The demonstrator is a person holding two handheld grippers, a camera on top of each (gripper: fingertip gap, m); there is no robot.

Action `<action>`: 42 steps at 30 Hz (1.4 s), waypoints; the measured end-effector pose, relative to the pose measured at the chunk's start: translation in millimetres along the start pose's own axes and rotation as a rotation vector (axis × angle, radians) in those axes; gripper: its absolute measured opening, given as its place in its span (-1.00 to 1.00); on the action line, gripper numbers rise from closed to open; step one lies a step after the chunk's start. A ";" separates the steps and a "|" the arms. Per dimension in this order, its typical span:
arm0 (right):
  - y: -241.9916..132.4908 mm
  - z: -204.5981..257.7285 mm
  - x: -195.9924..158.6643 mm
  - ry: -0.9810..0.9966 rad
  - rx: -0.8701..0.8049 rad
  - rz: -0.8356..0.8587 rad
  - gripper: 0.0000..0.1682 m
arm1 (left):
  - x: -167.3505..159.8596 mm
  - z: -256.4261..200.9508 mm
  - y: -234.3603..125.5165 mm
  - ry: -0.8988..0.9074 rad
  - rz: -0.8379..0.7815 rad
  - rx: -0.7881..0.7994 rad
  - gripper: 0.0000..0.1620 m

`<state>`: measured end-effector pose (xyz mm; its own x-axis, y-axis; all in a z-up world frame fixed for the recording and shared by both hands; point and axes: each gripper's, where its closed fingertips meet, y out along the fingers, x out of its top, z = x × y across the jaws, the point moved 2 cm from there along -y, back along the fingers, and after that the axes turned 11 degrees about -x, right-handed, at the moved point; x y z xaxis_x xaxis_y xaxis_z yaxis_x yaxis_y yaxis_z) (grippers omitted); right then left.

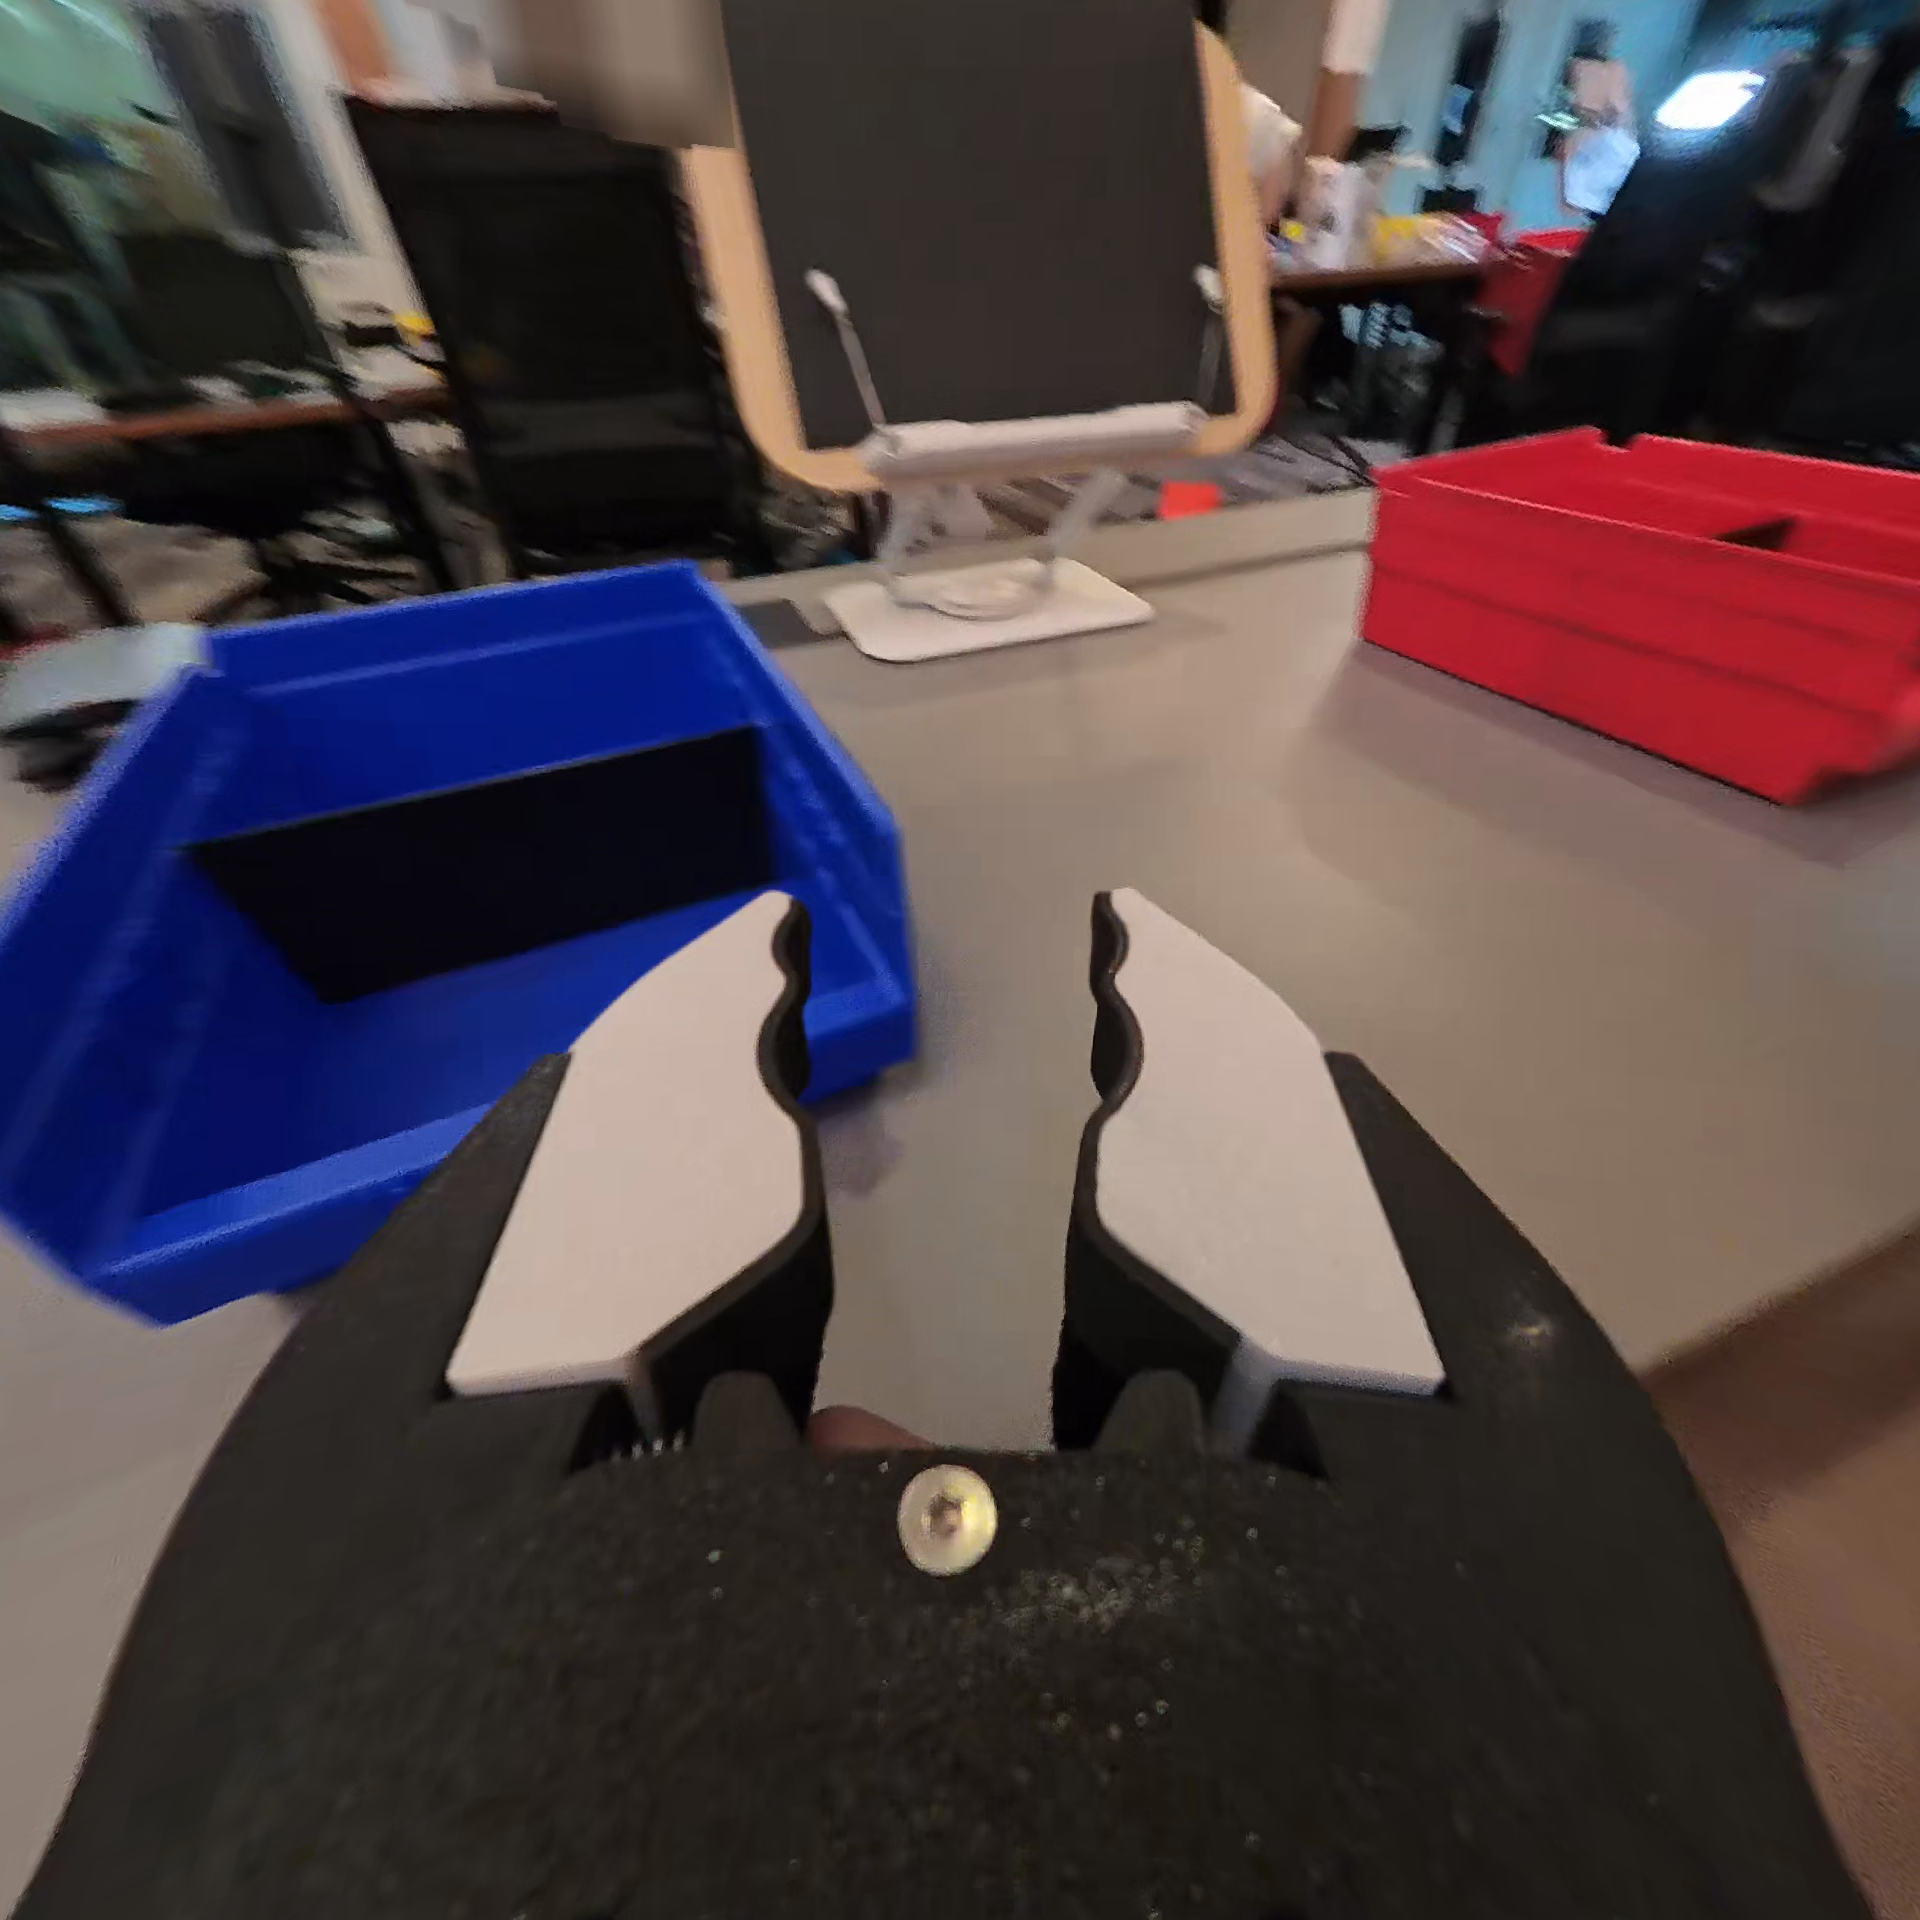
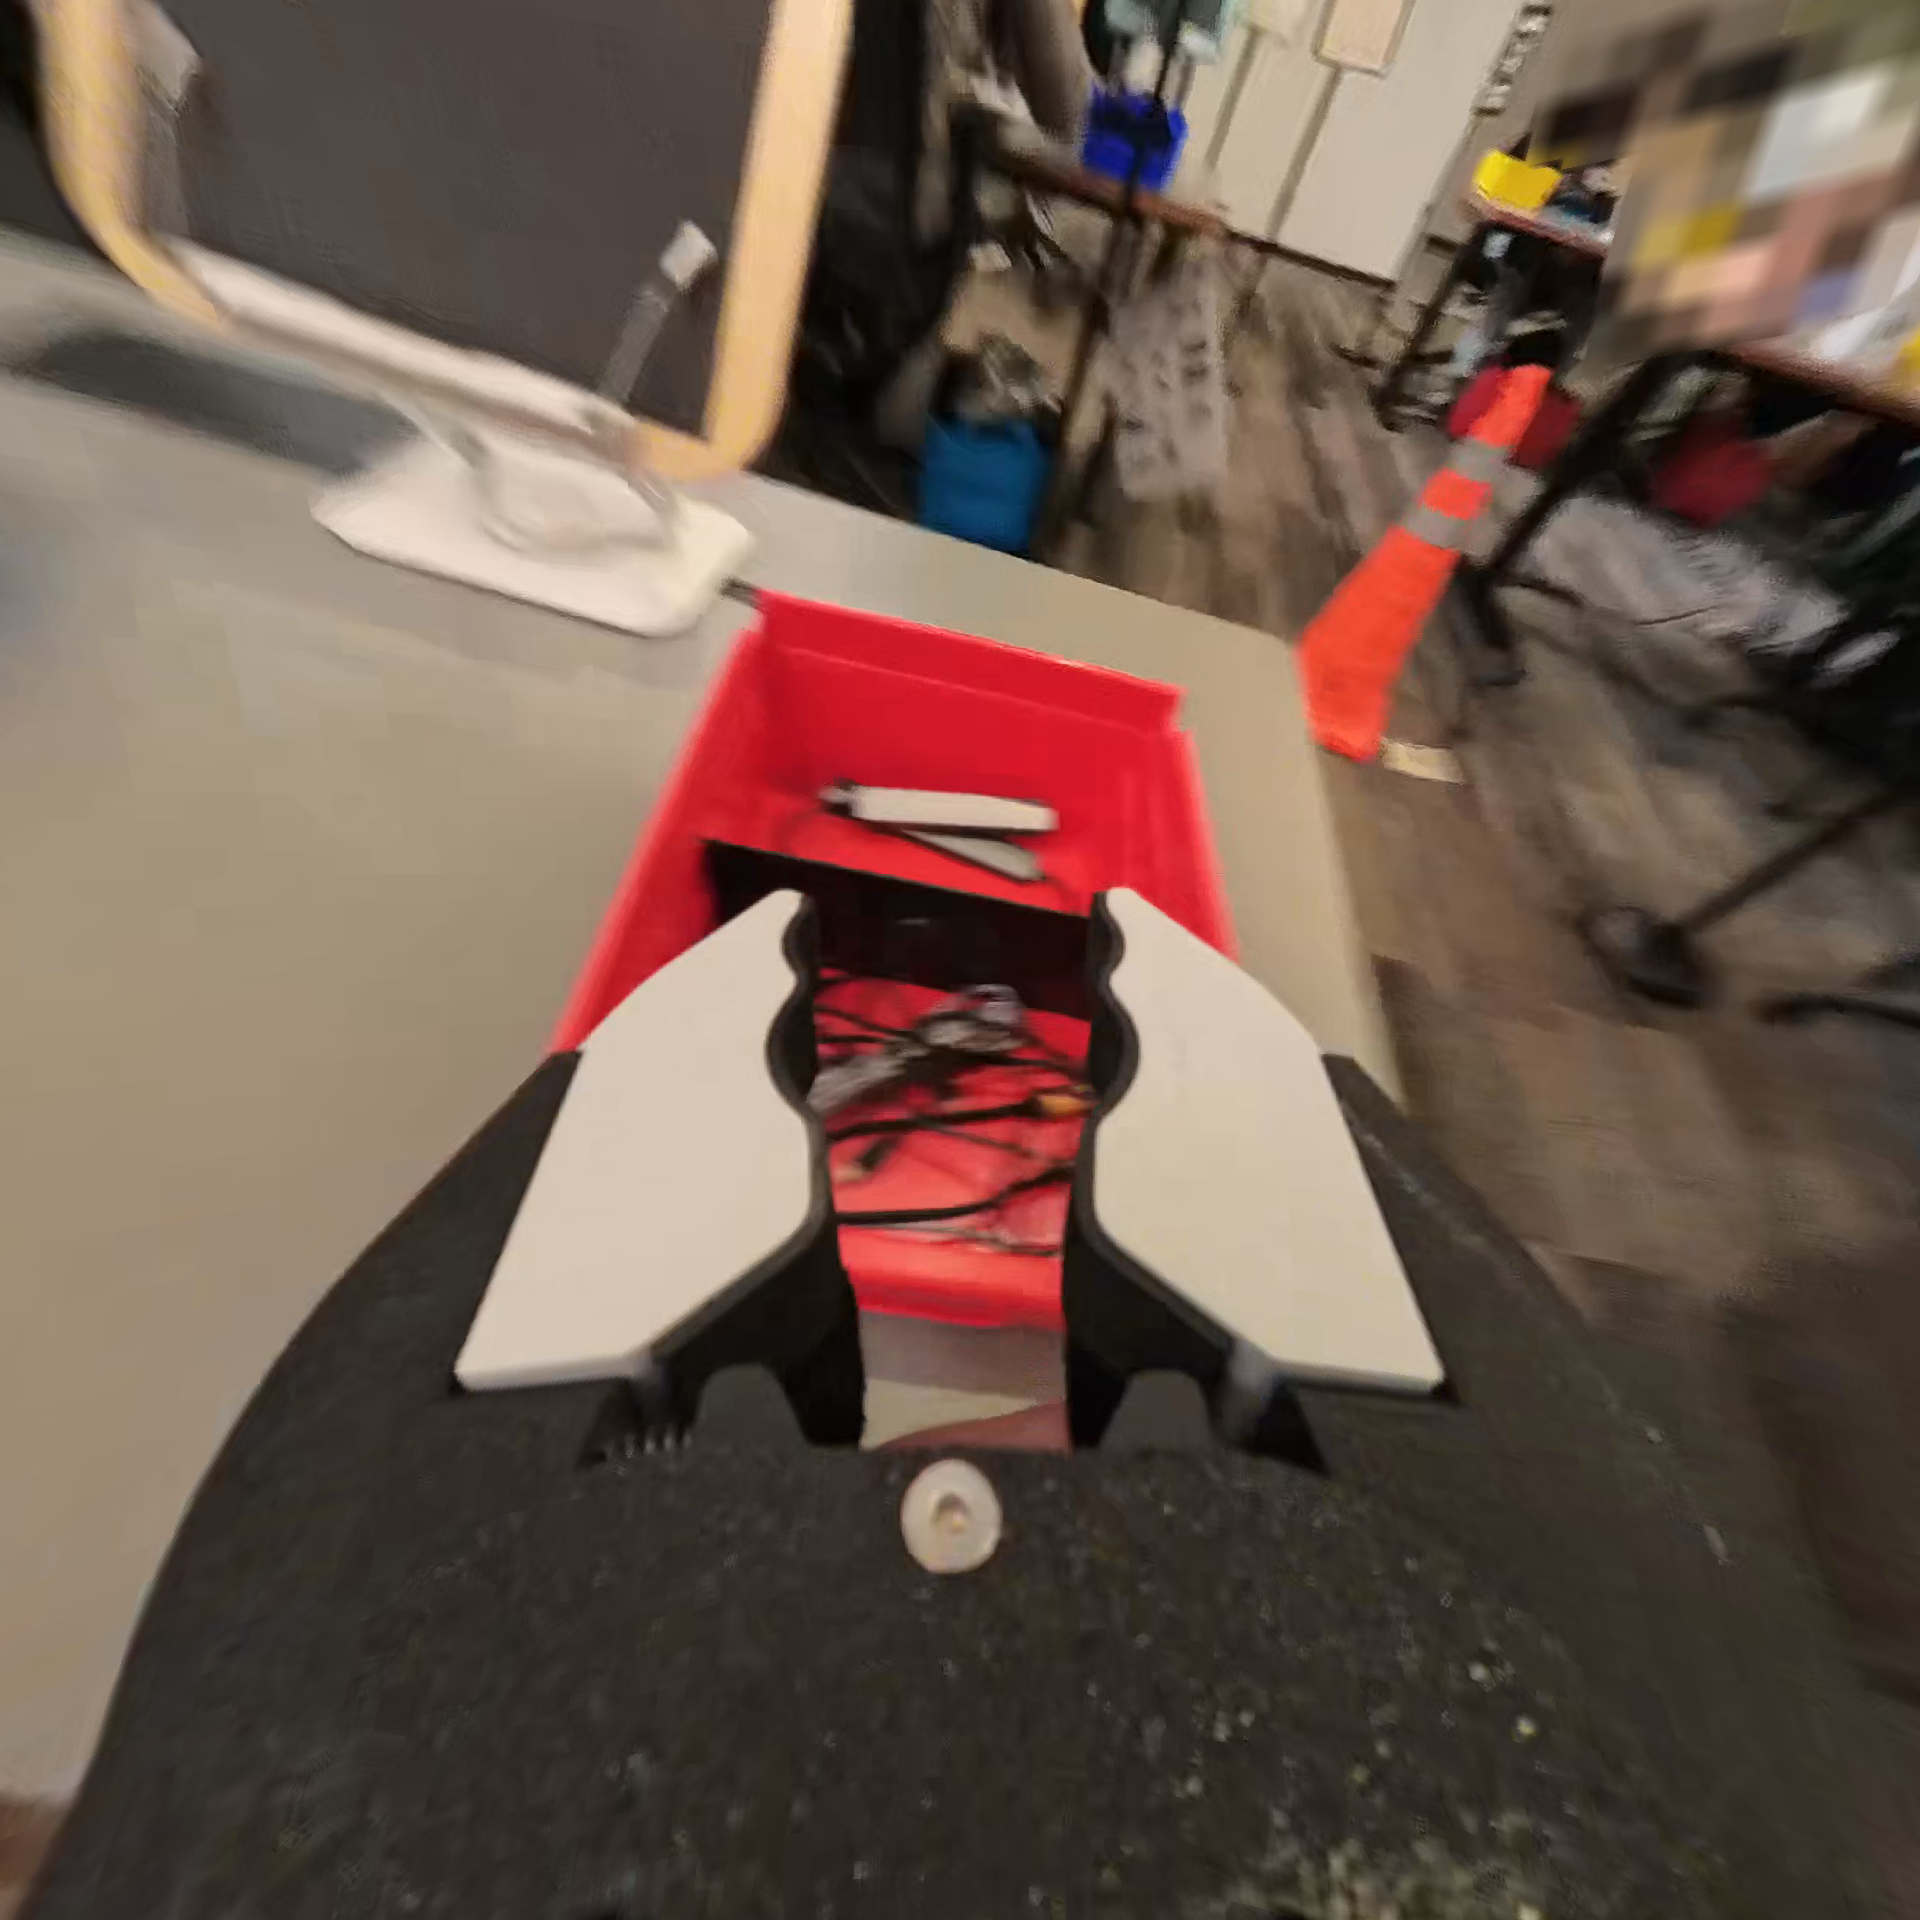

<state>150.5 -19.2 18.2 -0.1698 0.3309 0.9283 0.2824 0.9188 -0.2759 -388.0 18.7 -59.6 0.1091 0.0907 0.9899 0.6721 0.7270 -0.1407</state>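
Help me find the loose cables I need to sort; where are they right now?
The tangled black cables lie in the near compartment of the red bin, seen in the right wrist view between the right gripper's open fingers.

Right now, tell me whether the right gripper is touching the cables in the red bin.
Cannot tell: the right wrist view shows the right gripper open over the cables in the red bin, but not their separation.
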 end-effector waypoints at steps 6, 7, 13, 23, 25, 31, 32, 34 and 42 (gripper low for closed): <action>-28.9 48.8 -125.8 0.427 0.069 0.017 -0.41 | -6.7 34.7 -11.9 0.028 0.029 0.172 -0.40; -33.3 53.8 -128.2 0.420 0.079 0.014 -0.40 | -7.6 38.6 -12.8 0.017 0.032 0.195 -0.40; -25.6 46.9 -127.5 0.135 -0.042 -0.003 -0.48 | -25.1 40.4 -1.1 -0.059 0.136 0.187 -0.44; -14.9 50.9 -132.0 0.162 -0.024 0.024 -0.50 | -36.1 30.6 4.5 -0.075 0.180 0.129 -0.47; -12.3 52.2 -132.6 0.172 -0.017 0.033 -0.50 | -38.8 30.5 5.5 -0.089 0.189 0.119 -0.47; -9.7 55.1 -134.3 0.126 -0.029 0.041 -0.50 | -41.7 31.2 6.8 -0.132 0.197 0.090 -0.53; -9.7 55.5 -134.7 0.121 -0.029 0.042 -0.50 | -41.1 31.0 6.6 -0.139 0.193 0.085 -0.53; -9.9 55.8 -135.3 0.112 -0.029 0.040 -0.50 | -39.9 30.0 6.8 -0.149 0.189 0.075 -0.53; -12.8 66.9 -124.0 0.139 0.043 -0.019 -0.40 | -40.4 19.4 12.8 -0.141 0.200 0.025 -0.53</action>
<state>104.7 -57.7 -110.0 -0.0418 0.2834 0.9581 0.2388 0.9340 -0.2658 -398.0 37.4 -101.0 0.1338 0.3270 0.9355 0.6291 0.7014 -0.3351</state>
